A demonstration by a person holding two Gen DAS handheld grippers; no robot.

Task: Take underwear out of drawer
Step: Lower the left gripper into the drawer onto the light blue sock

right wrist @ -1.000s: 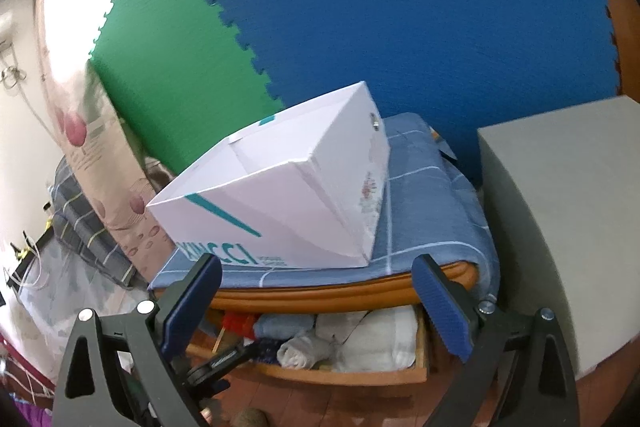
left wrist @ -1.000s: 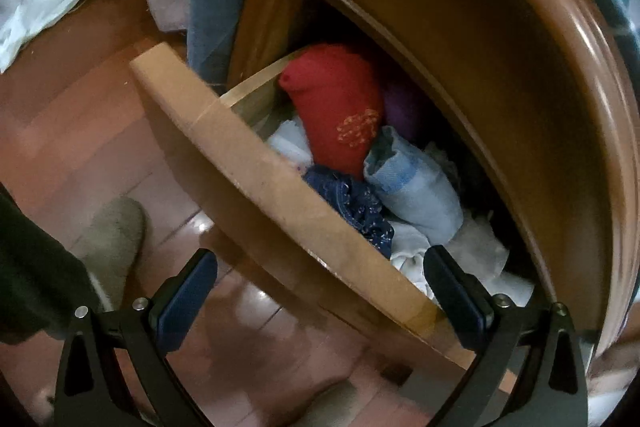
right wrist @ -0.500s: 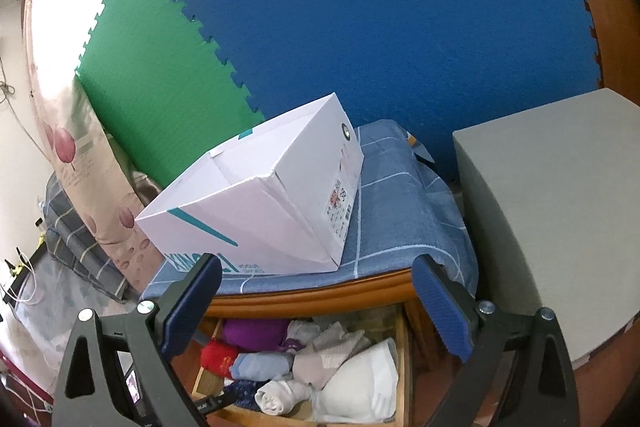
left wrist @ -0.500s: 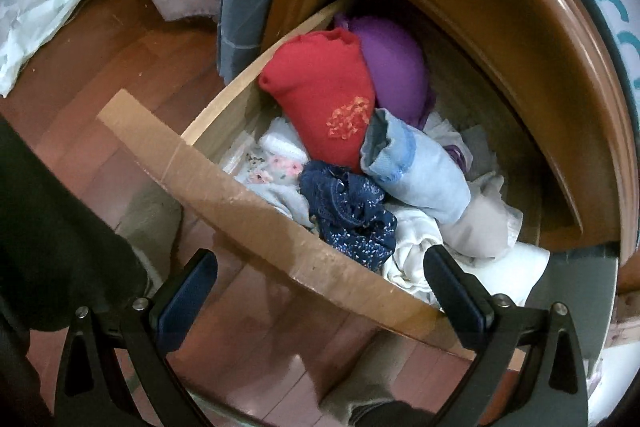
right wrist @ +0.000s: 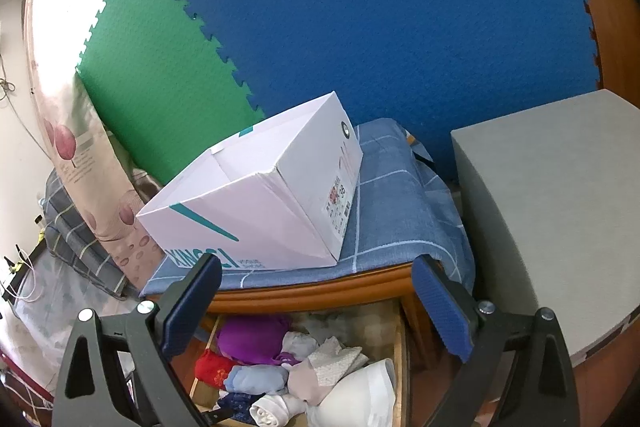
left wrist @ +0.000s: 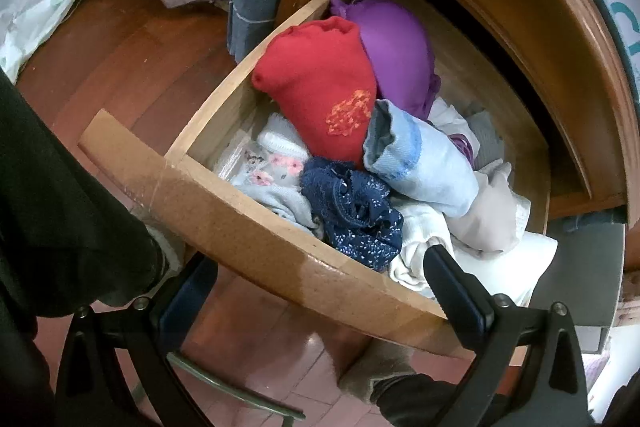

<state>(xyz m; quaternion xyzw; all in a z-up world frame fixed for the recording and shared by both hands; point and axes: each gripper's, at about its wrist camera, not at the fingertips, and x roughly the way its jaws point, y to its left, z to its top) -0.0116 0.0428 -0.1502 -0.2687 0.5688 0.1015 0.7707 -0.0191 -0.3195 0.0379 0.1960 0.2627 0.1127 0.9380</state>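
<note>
The left gripper (left wrist: pixel 320 291) is wide open over the front board of the drawer (left wrist: pixel 248 227), holding nothing; the right gripper (right wrist: pixel 316 303) (also open and empty) hangs higher. I would lower one onto the loose navy underwear (left wrist: pixel 352 211) just behind the board — pinch one fold only. Behind it lie a red piece (left wrist: pixel 320 87) and a purple one (left wrist: pixel 396 47), then the white box (right wrist: pixel 256 203) on the blue cloth (right wrist: pixel 392 203) of the wooden cabinet — wood floor (left wrist: pixel 132 67) below.

- The left gripper (left wrist: pixel 316 291) is spread wide, nothing between its fingers; its right finger (left wrist: pixel 454 287) points up and to the left.
- Its left finger (left wrist: pixel 188 291) is partly hidden behind a dark sleeve (left wrist: pixel 60 211) at the left edge of the view.
- The right gripper (right wrist: pixel 316 301) is also spread wide and grips nothing, its blue pads (right wrist: pixel 438 307) facing inward.
- Both grippers hang free in the air, touching nothing.
</note>
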